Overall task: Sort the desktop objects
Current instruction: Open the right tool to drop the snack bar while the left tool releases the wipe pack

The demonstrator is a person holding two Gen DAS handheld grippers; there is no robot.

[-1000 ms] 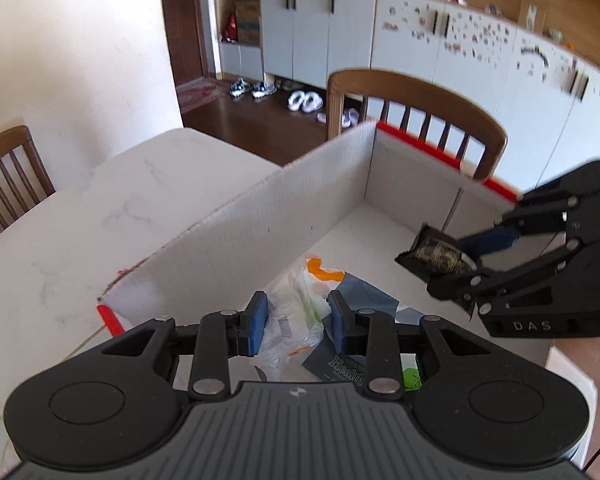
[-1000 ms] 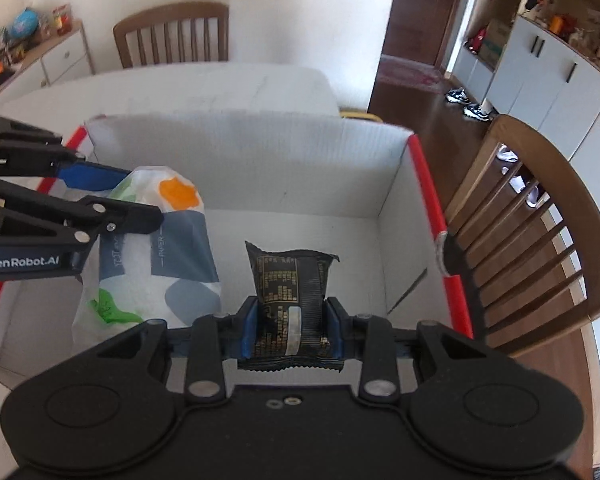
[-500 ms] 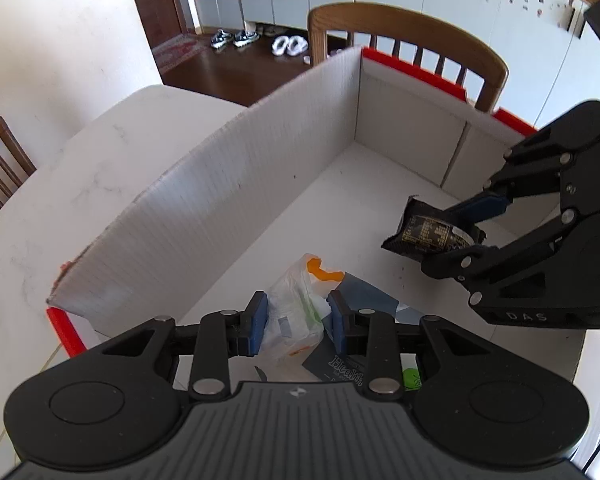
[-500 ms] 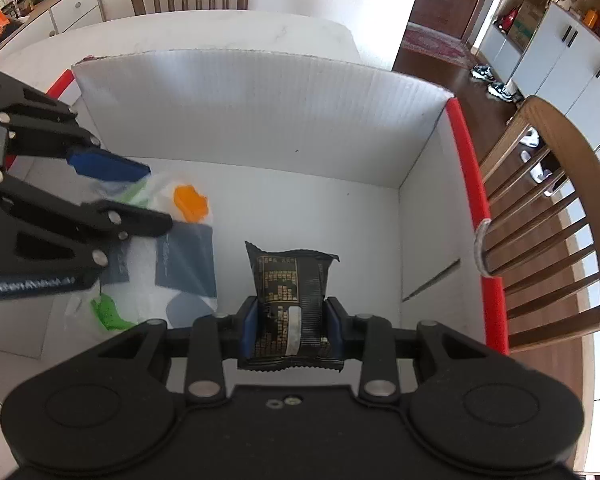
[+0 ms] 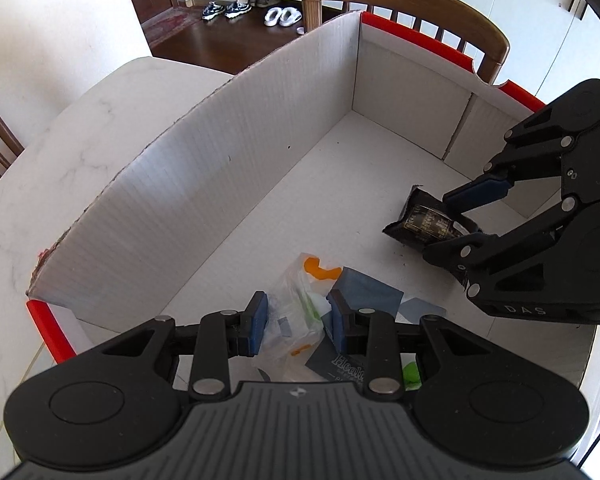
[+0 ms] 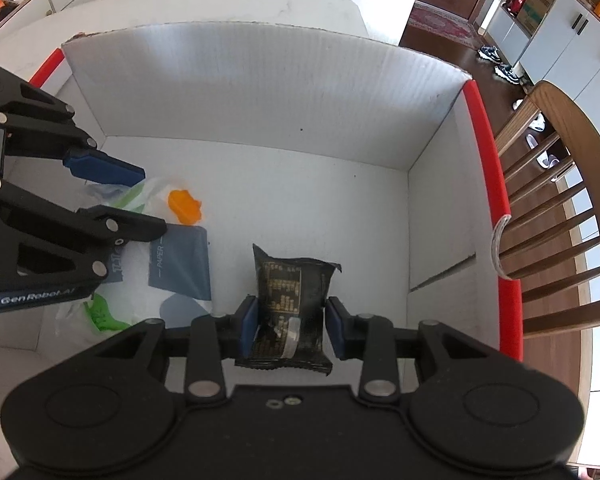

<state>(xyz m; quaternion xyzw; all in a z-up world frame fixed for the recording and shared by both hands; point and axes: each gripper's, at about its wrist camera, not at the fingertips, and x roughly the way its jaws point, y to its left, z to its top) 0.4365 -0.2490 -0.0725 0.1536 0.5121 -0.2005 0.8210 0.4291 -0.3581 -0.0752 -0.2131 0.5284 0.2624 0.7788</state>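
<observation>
Inside the white cardboard box (image 5: 204, 184) on the table (image 5: 60, 152), both your grippers point down at its floor. Your left gripper (image 5: 296, 322) is clamped on a clear tissue packet (image 5: 296, 304) with grey, orange and green print, near the box's left end. Your right gripper (image 6: 290, 326) pinches a black snack wrapper (image 6: 290, 292) by its near end, toward the right. A wooden chair (image 6: 560, 208) stands just beside the box.
</observation>
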